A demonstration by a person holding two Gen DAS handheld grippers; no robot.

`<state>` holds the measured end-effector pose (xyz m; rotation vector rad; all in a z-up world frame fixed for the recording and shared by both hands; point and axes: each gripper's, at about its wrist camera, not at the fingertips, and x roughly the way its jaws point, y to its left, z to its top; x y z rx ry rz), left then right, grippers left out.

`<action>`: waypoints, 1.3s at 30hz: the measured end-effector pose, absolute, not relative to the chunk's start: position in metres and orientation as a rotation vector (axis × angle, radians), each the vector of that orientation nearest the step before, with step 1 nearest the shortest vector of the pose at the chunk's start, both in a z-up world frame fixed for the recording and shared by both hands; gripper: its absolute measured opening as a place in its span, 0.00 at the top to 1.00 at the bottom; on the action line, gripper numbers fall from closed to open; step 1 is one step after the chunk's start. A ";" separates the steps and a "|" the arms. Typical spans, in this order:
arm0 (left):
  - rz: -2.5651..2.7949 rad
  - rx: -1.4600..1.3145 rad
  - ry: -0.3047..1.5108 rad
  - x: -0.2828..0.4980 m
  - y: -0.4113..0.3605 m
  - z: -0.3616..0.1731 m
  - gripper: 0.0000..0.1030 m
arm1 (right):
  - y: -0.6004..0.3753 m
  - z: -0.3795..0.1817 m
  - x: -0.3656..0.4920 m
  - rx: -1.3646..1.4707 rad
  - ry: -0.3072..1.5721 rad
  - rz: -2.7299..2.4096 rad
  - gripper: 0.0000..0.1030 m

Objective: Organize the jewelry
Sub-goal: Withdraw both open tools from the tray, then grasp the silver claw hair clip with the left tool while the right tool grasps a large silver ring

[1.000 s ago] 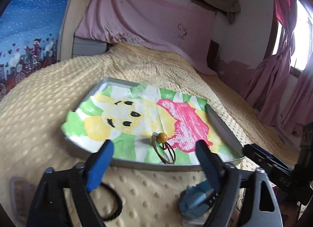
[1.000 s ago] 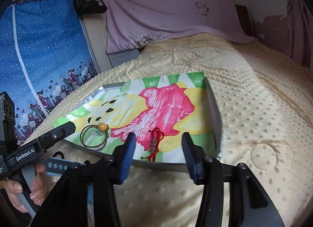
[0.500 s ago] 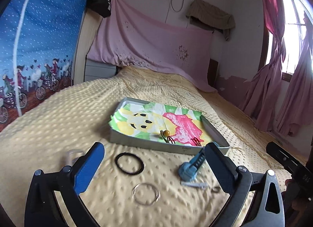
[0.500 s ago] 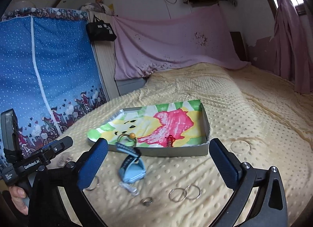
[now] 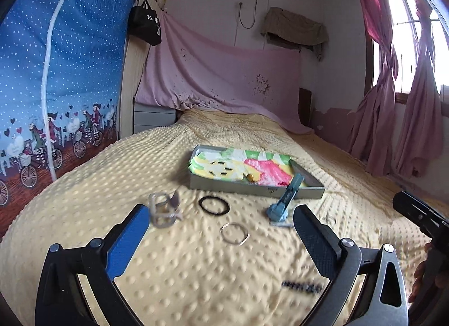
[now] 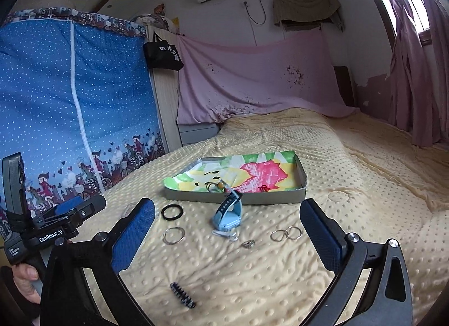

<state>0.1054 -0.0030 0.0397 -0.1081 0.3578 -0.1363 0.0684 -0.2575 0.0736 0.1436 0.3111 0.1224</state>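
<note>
Both your tools are spread wide and gripping nothing — the left gripper (image 5: 219,237) and the right gripper (image 6: 227,234) each hang over the yellow dotted blanket (image 6: 364,185) with bare blanket between their blue pads.

Closest to you, a small dark comb-like clip (image 6: 182,295) lies on the blanket just ahead of your right tool's left finger; in the left view it shows only as a blur. Past it sit the silver hoop (image 5: 234,234), a small ring (image 6: 248,244) and a pair of linked thin rings (image 6: 286,234), all loose on the blanket and apart from one another. A clear plastic clip (image 5: 164,209) lies to the left, near your left tool's left fingertip. The black hair band (image 5: 214,205) rests flat a little farther on.

The blue watch (image 6: 228,213) stands with its strap leaning against the front wall of the grey tray (image 6: 301,182). Inside the tray, on the painted paper lining, you have a bead hair tie (image 6: 216,185) near the front and a red cord piece (image 6: 263,187) to its right.
</note>
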 end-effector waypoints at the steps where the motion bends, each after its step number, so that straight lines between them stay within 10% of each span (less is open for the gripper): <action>1: -0.135 -0.109 0.363 0.102 0.000 0.036 0.00 | -0.256 0.072 0.063 0.137 0.317 0.126 0.01; 39: -0.017 -0.123 0.478 0.169 0.055 0.006 0.00 | -0.203 0.027 0.142 0.129 0.491 0.215 0.01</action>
